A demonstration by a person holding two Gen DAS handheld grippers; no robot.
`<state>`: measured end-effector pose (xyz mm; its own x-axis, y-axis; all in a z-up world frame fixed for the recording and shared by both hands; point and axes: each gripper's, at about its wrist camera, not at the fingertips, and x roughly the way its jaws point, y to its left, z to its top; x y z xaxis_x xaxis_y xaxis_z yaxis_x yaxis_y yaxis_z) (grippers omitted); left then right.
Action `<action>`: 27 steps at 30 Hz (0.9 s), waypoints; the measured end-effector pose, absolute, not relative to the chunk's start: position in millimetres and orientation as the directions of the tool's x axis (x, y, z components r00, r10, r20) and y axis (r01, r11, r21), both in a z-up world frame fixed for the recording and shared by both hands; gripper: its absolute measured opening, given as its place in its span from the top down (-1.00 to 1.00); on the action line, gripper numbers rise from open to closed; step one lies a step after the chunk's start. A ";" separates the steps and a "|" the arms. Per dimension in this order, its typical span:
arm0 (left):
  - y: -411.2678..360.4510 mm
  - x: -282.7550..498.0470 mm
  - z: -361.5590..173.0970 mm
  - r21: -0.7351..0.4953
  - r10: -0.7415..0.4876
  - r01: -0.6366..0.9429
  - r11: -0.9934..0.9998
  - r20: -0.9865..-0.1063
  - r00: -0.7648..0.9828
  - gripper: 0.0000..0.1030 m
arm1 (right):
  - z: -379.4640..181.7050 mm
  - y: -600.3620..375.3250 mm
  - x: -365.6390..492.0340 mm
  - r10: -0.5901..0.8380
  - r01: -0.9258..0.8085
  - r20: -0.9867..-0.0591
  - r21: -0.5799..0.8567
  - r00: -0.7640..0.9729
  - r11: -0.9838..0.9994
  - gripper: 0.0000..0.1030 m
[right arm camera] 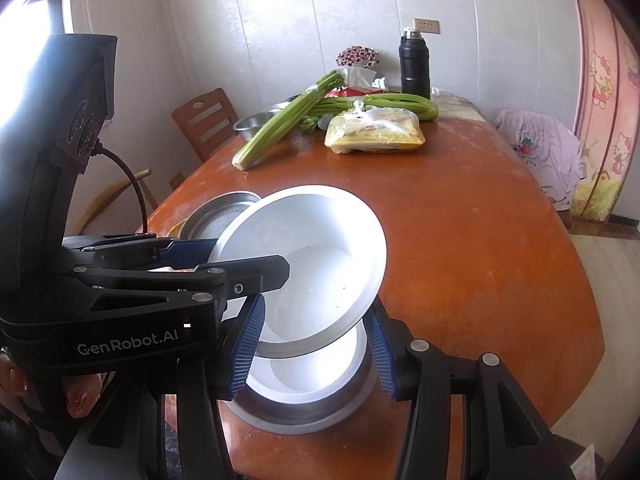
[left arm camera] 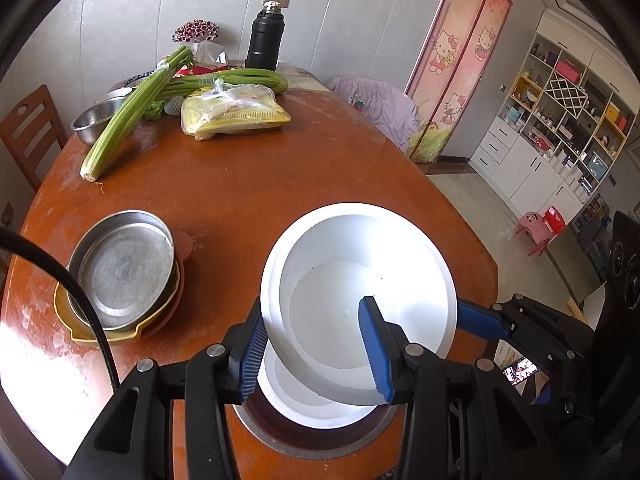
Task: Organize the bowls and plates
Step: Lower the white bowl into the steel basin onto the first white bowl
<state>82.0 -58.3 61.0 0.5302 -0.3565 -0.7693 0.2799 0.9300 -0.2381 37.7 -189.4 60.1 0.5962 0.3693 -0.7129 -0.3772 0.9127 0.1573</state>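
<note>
A white bowl (left arm camera: 360, 292) is tilted above a second white bowl (left arm camera: 316, 408) that sits in a steel bowl (left arm camera: 288, 444) at the table's near edge. My left gripper (left arm camera: 316, 354) straddles the tilted bowl's near rim, one finger outside, one inside, and holds it. In the right wrist view the tilted bowl (right arm camera: 320, 264) sits between the fingers of my right gripper (right arm camera: 314, 346), whose jaws stand wide around the lower white bowl (right arm camera: 316, 376). A steel pan (left arm camera: 124, 268) is stacked on a yellow dish (left arm camera: 104, 334) at the left.
On the round brown table (left arm camera: 280, 176) at the far side lie celery (left arm camera: 132, 112), a yellow plastic bag (left arm camera: 236, 112), a steel basin (left arm camera: 96, 118) and a black thermos (left arm camera: 266, 40). A wooden chair (left arm camera: 28, 132) stands at the left.
</note>
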 end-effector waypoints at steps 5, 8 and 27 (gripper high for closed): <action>-54.9 79.2 53.4 -0.242 -0.355 0.273 0.931 -0.774 0.524 0.14 | 54.5 -186.5 35.3 0.373 -0.384 -0.722 0.160 0.583 0.909 -0.02; -53.2 80.1 48.3 -0.244 -0.350 0.263 0.933 -0.779 0.520 0.14 | 51.6 -185.0 35.1 0.378 -0.388 -0.727 0.165 0.574 0.907 -0.02; -58.2 74.0 32.8 -0.239 -0.342 0.259 0.936 -0.793 0.504 0.14 | 36.3 -186.5 31.3 0.380 -0.395 -0.745 0.170 0.548 0.903 -0.02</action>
